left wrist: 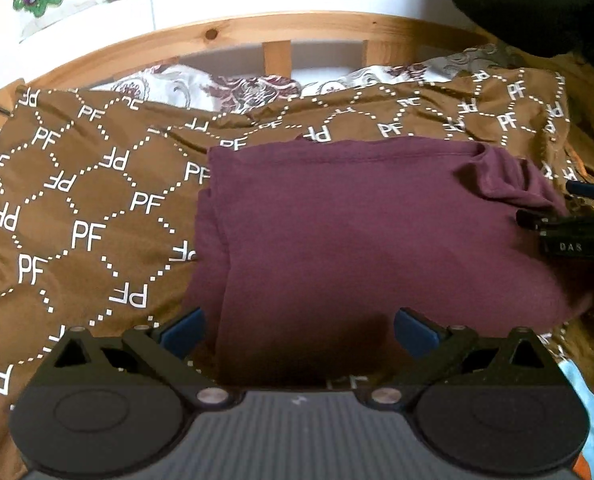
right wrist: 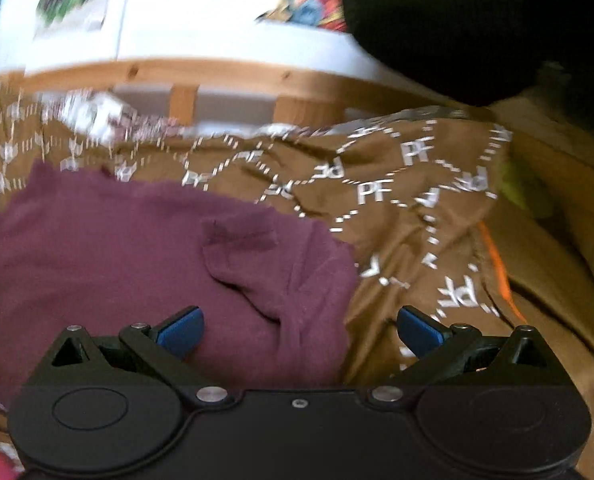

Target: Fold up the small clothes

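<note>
We see a maroon shirt point(left wrist: 357, 232), soft matte knit, folded into a rough rectangle on a smooth brown bedspread point(left wrist: 77, 200) printed with white dotted diamonds and "PF" letters. Its far right corner bunches into a thick crease. Our left gripper point(left wrist: 299, 330) hovers over the shirt's near edge, blue pads spread wide, pinching nothing. Our right gripper point(right wrist: 300, 330) is also spread, straddling the shirt's right edge point(right wrist: 177, 260). A pine bed rail point(left wrist: 277, 32) curves behind. The right view is motion-blurred; a black mass point(right wrist: 477, 20) hides the upper corner.
</note>
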{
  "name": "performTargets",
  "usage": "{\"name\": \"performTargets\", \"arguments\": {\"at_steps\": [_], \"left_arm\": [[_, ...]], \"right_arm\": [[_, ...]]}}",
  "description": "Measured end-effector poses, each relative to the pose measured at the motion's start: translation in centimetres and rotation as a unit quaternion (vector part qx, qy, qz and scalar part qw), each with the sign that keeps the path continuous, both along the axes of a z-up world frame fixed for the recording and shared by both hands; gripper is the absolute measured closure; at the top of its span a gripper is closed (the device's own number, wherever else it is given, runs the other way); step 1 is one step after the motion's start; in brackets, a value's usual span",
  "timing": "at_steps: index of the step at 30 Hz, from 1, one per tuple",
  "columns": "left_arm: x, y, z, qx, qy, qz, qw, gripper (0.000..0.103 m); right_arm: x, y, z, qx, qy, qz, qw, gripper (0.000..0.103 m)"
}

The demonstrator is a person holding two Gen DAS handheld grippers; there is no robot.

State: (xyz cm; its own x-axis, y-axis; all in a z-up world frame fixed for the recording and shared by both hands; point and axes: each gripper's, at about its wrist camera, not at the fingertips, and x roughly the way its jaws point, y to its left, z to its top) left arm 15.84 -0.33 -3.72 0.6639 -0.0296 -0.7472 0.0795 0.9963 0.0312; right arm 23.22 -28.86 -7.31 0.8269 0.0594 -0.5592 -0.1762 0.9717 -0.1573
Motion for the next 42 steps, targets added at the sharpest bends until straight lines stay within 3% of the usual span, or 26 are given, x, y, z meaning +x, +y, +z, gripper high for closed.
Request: {"name": "performTargets", "arguments": {"at_steps": [4, 8, 14, 22, 32, 42], "left_arm": [[0.7, 1.2, -0.4, -0.005, 0.003, 0.011, 0.9999, 0.001], [0.7, 2.6, -0.6, -0.012, 0.004, 0.03, 0.9994, 0.001], [0.6, 4.3, -0.9, -0.025, 0.006, 0.06, 0.9979, 0.001], [0.7, 5.4, -1.0, -0.034, -0.003, 0.09, 0.9954, 0.001], [0.7, 5.4, -1.3, -0.048, 0.0, 0.111, 0.9927, 0.001], [0.8, 5.1, -1.9, -0.053, -0.004, 0.114, 0.9921, 0.001]], "right_arm": [[3.2, 0.1, -0.8, -0.052, -0.013, -0.009, 0.999, 0.001], [5.7, -1.7, 0.0, -0.072, -0.048, -0.067, 0.994, 0.001], [5.5, -6.1, 2.2, 0.046, -0.045, -0.164, 0.984, 0.001], [0.5, -1.6, 3.0, 0.1, -0.027, -0.113, 0.988, 0.0], [-6.1, 4.1, 3.3, 0.1, -0.013, -0.046, 0.994, 0.0], [-7.6, 6.6, 2.7, 0.11, -0.004, -0.029, 0.993, 0.0]]}}
